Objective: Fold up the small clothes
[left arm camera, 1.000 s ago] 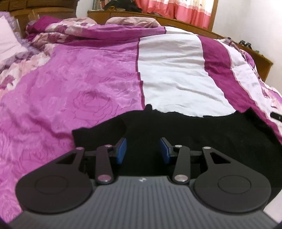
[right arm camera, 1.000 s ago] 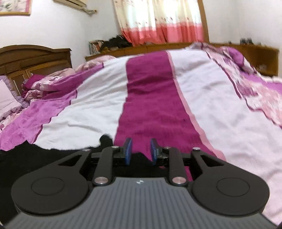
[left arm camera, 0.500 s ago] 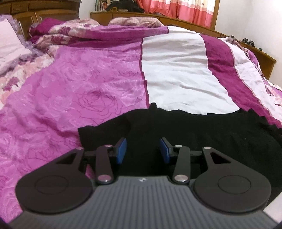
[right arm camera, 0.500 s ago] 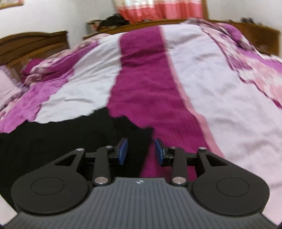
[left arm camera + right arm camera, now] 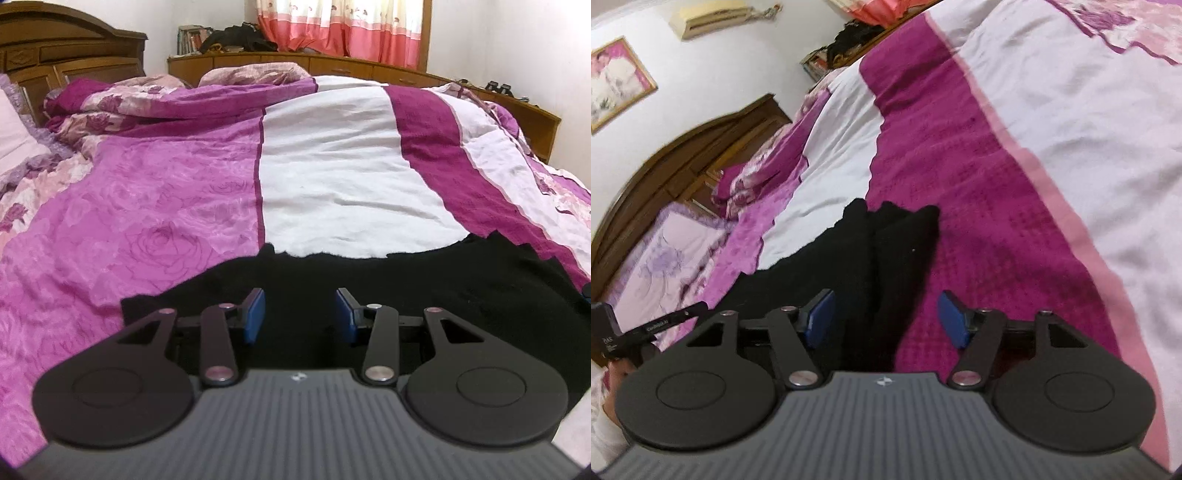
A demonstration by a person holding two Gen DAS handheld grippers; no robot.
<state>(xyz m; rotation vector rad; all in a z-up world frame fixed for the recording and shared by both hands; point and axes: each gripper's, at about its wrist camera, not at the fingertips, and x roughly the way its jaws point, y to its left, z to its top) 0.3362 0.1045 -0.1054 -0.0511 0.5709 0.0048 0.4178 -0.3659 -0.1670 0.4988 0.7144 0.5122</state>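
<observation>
A black garment lies spread flat on the striped bedspread, stretching from lower left to the right edge in the left wrist view. My left gripper hovers open over the garment's near part, nothing between its blue pads. In the right wrist view the garment ends in a narrow folded corner on the magenta stripe. My right gripper is open wide, rolled to one side, its pads straddling that black end without touching it.
A wooden headboard and pillows stand at the left, a low wooden cabinet and pink curtains behind the bed. The left gripper's handle and a hand show at the left edge of the right wrist view.
My right gripper has opened wider, tilted sideways and moved over the garment's end. The left gripper has drawn back a little, staying open over the cloth.
</observation>
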